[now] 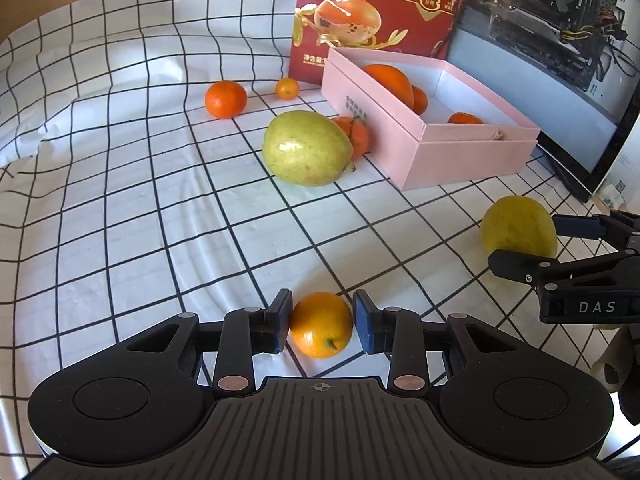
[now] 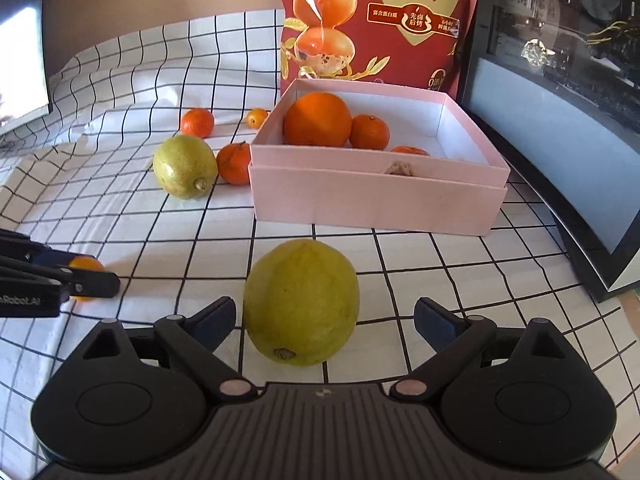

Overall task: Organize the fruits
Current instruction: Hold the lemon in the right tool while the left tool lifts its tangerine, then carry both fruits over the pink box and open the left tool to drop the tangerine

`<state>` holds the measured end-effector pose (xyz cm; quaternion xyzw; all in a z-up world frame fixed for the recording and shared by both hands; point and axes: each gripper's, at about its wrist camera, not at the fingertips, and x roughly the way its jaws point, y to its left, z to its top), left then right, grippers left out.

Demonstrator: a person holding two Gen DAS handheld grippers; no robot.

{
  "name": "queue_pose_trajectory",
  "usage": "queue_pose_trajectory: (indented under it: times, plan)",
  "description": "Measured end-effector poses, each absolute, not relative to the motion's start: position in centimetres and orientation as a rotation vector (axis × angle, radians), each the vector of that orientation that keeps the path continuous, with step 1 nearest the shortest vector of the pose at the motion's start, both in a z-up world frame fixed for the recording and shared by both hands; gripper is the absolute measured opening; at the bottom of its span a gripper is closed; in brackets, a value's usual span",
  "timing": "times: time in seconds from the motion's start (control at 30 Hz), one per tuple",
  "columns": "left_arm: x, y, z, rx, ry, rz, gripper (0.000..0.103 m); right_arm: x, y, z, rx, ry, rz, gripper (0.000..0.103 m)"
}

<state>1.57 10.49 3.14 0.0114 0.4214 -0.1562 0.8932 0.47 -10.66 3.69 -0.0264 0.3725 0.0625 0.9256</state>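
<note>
Down at 6 o'clock in the left wrist view, the left gripper (image 1: 321, 326) has its jaws narrowed around a small orange (image 1: 321, 325): the left pad touches the fruit, and the right pad sits at its skin, though whether it presses I cannot tell. The orange rests on the checked cloth (image 1: 140, 200).

At 4 o'clock in that view the right gripper (image 1: 532, 246) reaches in around a yellow-green pear (image 1: 518, 226). From the right wrist view, the right gripper (image 2: 326, 322) stands wide open with this pear (image 2: 301, 302) between its fingers; the left finger lies just beside the fruit, the right finger well apart from it. The pear lies on the cloth (image 2: 120, 220), stem end toward the camera.

At 1 o'clock of the pear stands the pink box (image 2: 376, 204), holding a big orange (image 2: 318, 119), a mandarin (image 2: 370, 132) just beside it, and another orange fruit (image 2: 410, 151) half hidden by the near wall. Left of the box, at 11 o'clock, lie a second pear (image 2: 185, 167) and a tangerine (image 2: 235, 163), touching the box's corner. Farther back sit two more orange fruits (image 2: 197, 122) and (image 2: 257, 117). Behind the box rises a red bag (image 2: 380, 20); at 3 o'clock a dark monitor (image 2: 560, 140).
</note>
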Motion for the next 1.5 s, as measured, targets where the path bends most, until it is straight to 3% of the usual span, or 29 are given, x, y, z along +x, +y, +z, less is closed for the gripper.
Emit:
queue_pose_trajectory:
  times: [0.5,0.8,0.97,1.5]
  plan:
    - [0.6,11.3,3.1,0.008,0.879,-0.341,0.037,1.0,-11.1,3.6,-0.014,0.797,0.109,0.096]
    - [0.3,11.4,3.1,-0.015,0.88,-0.33,0.037,2.4,-10.3,2.6,0.004,0.85,0.127,0.083]
    - [0.1,11.5,3.1,-0.014,0.877,-0.32,0.037,2.5,-10.0,2.3,-0.028,0.846,0.129,0.061]
    - [0.7,11.5,3.2,-0.051,0.889,-0.318,0.036,2.1,-12.1,3.6,0.007,0.853,0.136,0.06]
